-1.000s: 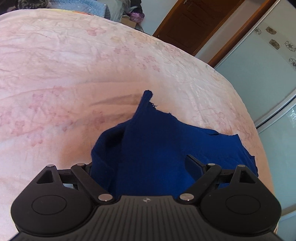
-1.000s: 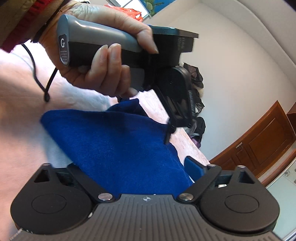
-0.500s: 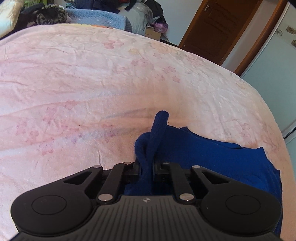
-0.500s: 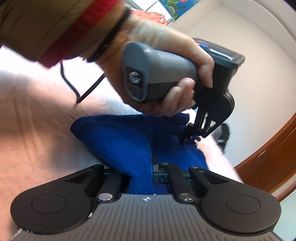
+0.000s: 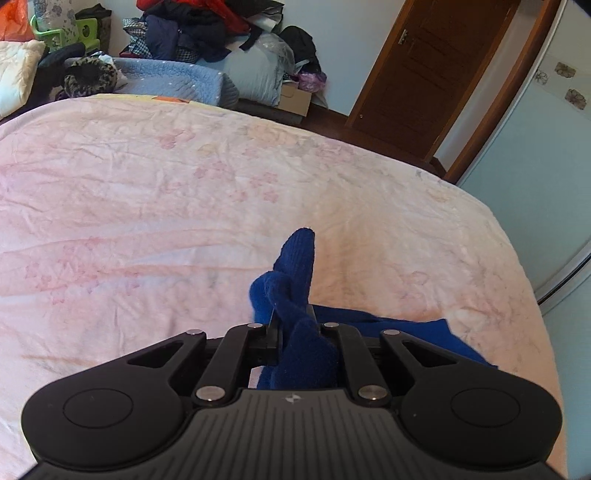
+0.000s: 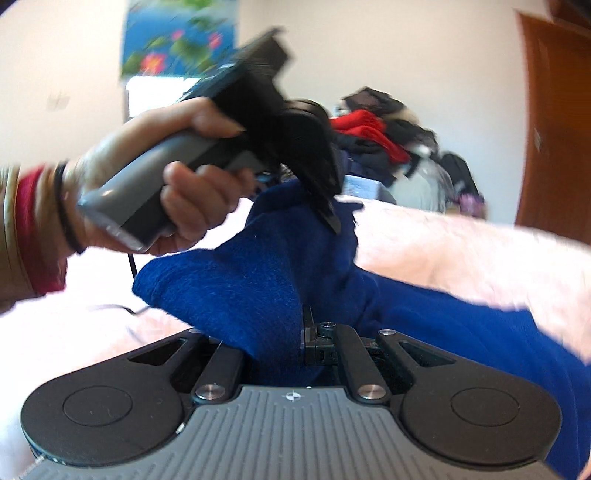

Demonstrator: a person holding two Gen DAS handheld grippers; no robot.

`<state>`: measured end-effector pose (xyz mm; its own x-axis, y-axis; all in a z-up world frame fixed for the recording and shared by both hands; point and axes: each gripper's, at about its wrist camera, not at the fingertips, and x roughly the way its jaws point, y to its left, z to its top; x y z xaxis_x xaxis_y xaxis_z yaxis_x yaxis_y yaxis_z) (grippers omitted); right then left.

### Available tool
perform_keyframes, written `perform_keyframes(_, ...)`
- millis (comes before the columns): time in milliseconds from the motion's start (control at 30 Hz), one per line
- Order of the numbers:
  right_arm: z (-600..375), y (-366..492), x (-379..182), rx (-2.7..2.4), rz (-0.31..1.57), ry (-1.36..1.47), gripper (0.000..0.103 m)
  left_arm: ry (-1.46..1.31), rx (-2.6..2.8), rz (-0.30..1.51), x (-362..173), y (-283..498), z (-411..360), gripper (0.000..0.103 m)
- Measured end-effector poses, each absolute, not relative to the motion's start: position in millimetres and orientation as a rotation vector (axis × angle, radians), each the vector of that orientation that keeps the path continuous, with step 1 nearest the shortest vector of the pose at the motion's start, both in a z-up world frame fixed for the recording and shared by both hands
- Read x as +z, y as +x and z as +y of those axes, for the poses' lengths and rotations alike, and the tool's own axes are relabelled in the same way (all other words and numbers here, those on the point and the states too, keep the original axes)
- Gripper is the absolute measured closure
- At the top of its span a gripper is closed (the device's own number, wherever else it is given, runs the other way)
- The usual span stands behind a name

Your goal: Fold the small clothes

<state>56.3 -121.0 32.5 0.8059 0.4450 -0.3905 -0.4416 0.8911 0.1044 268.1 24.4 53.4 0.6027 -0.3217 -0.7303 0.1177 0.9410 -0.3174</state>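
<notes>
A dark blue knit garment (image 5: pixel 295 273) is lifted off the pink bed. My left gripper (image 5: pixel 291 317) is shut on a bunched edge of it; a blue tip sticks up past the jaws, and more cloth trails down to the right. In the right wrist view my right gripper (image 6: pixel 301 325) is shut on another part of the same blue garment (image 6: pixel 258 273), which stretches up to the left gripper (image 6: pixel 332 218), held by a hand (image 6: pixel 192 192) with a red cuff. That view is blurred by motion.
The pink floral bedsheet (image 5: pixel 155 206) fills the area ahead. Beyond the bed's far edge lie a heap of clothes (image 5: pixel 207 29) and a blue quilt (image 5: pixel 173 79). A brown door (image 5: pixel 424 74) and a pale wardrobe (image 5: pixel 535 147) stand at the right.
Both grippers went from open over the flat blue garment to shut on it, then rose, lifting the cloth off the bed. The right gripper rolled; more of the room shows.
</notes>
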Motion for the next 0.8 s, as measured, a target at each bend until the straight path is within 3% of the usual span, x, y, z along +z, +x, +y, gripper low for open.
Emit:
perform_keyframes(467, -292, 60, -56, 0.364, 0.505, 0.726, 0.093, -0.062, -0.4, 0.888, 44, 254, -142, 0.094)
perform_keyframes(800, -311, 78, -99, 0.327, 0.551, 0.837, 0.093, 0.028, -0.398, 0.95, 2, 250, -200, 0.094)
